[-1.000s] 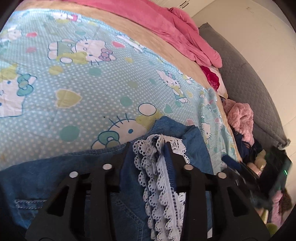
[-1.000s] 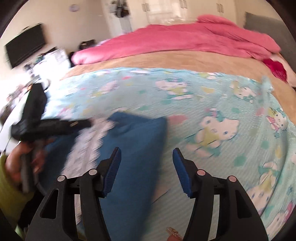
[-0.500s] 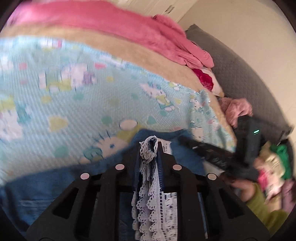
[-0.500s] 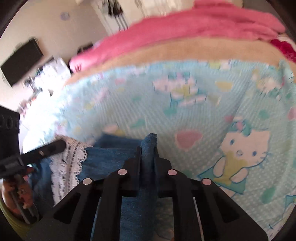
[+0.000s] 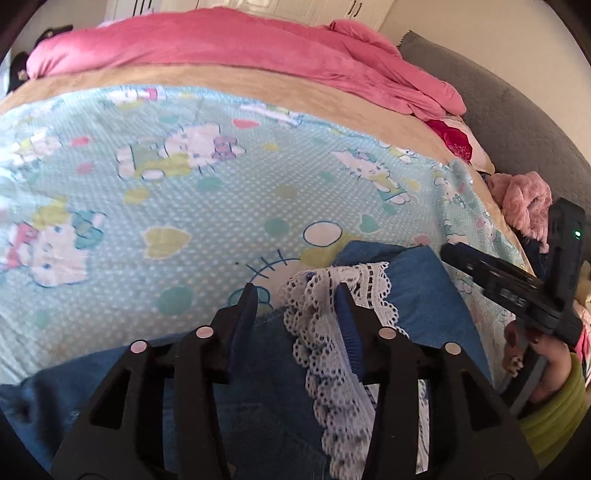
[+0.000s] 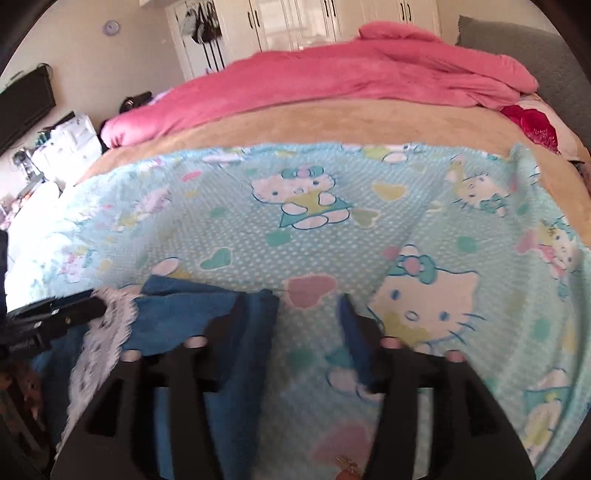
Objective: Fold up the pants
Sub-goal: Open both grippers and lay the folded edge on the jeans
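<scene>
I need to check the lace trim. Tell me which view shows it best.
The left wrist view: the lace trim on the jeans sits sharp and close between the open left gripper, whose jaws have just been opening. The right wrist view shows it only blurred at the left edge.

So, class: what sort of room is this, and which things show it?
Most likely a bedroom: a bed under a pale blue cartoon-cat blanket, a rumpled pink duvet, and white wardrobe doors behind.
</scene>
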Available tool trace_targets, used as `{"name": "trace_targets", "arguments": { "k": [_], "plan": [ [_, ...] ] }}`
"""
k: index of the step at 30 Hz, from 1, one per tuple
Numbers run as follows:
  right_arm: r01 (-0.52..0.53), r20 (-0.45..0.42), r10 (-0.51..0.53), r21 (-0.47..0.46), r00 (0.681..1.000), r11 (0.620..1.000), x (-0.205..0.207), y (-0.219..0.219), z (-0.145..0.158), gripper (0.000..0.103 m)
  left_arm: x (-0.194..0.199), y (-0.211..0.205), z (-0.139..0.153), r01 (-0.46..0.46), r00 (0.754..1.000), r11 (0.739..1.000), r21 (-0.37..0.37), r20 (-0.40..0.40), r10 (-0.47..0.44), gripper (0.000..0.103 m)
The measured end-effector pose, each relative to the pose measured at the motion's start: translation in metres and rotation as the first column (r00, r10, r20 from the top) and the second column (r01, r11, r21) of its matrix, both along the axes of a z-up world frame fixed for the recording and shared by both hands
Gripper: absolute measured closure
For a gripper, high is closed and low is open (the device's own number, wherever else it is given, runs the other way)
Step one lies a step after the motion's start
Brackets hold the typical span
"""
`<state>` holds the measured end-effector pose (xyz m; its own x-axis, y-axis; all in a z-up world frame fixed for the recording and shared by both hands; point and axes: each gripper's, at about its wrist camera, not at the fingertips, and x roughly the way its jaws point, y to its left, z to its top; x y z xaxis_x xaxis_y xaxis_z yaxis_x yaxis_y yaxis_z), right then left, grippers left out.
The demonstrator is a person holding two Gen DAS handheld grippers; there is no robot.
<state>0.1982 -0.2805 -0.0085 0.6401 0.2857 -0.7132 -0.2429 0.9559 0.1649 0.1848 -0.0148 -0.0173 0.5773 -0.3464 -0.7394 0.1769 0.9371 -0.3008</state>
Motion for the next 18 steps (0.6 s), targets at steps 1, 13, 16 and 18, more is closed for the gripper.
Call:
{"name": "trace_targets", "arguments": {
  "k": [1,13,16,18],
  "plan": [
    [-0.005,0.007,0.004,0.007,1.000,1.000,-0.006,-0.003,0.004,0.035,-0.006,-0.001,0.007,0.009,1.000,1.000,0.018,0.019,-0.010,0.061],
    [-0.020,0.043,0.020,-0.007,0.999,1.000,-0.096,-0.019,0.020,0.018,-0.077,-0.009,0.022,0.027,0.999,0.996,0.088,0.045,-0.031,0.015],
    [-0.032,0.037,0.033,-0.017,0.999,0.999,-0.111,-0.018,0.019,0.018,-0.092,-0.009,0.019,0.034,0.999,0.998,0.051,0.025,-0.035,0.015],
    [-0.046,0.024,0.046,-0.012,0.999,0.999,-0.120,-0.015,0.017,0.018,-0.103,-0.009,0.014,0.051,0.999,0.999,-0.004,-0.004,-0.051,0.015]
  ]
}}
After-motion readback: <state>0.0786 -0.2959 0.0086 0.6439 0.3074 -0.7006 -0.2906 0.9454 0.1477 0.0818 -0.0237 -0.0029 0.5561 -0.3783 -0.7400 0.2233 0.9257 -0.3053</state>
